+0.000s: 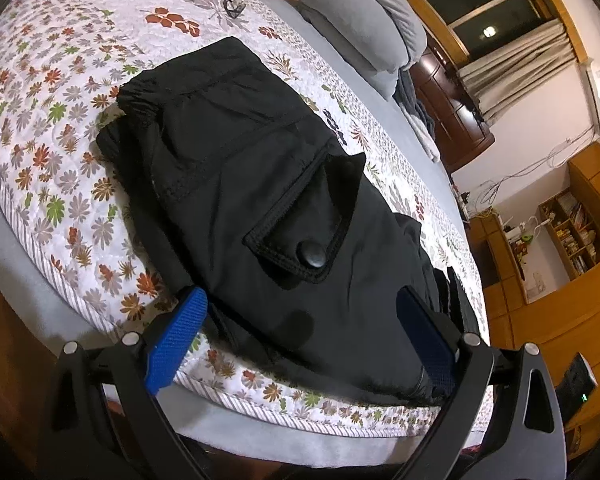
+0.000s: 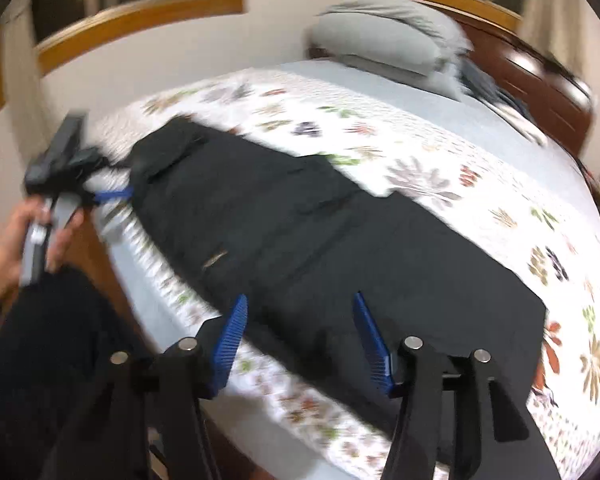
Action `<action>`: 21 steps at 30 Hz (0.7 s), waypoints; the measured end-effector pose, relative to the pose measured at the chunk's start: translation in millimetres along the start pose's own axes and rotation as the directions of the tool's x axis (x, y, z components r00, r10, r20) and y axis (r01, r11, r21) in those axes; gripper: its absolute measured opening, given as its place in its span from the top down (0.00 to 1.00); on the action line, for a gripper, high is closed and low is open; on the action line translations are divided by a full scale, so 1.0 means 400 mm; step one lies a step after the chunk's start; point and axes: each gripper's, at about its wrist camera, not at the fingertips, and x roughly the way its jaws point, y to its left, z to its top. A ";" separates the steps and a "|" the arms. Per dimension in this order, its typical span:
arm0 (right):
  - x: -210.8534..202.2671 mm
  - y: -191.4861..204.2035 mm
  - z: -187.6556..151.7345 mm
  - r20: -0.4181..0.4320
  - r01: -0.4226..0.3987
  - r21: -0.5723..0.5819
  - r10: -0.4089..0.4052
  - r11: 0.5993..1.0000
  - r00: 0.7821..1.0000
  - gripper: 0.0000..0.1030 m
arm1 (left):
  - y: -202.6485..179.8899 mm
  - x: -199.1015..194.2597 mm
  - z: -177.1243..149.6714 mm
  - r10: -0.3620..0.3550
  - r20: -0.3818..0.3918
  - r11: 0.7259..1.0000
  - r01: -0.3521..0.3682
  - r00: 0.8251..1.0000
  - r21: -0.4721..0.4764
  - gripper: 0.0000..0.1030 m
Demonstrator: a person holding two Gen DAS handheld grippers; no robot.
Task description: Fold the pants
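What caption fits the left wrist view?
Open left gripper straddling the near end of black pants laid on a floral quilt, button pocket facing up.

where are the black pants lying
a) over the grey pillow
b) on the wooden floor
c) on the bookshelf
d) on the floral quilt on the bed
d: the pants lie stretched flat on the floral quilt, apart from the pillow at the head of the bed.

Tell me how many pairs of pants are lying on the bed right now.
1: black pants stretched along the near edge of the floral quilt. None show elsewhere, though the grey bedding pile could hide more.
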 end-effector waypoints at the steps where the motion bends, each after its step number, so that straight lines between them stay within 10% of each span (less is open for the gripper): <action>1: 0.015 -0.027 0.006 -0.016 0.058 0.012 -0.058 0.998 0.998 0.46 | 0.001 0.003 0.001 0.000 -0.002 1.000 0.000 1.000 -0.003 0.07; 15: 0.140 0.035 0.003 -0.142 0.091 -0.149 -0.112 0.985 0.983 0.57 | 0.002 -0.071 0.010 -0.021 0.072 1.000 0.021 0.997 -0.008 0.07; 21: 0.105 0.039 0.241 -0.194 -0.188 -0.185 0.152 0.965 0.969 0.28 | 0.045 -0.154 0.022 -0.079 0.160 0.986 0.101 0.984 -0.136 0.07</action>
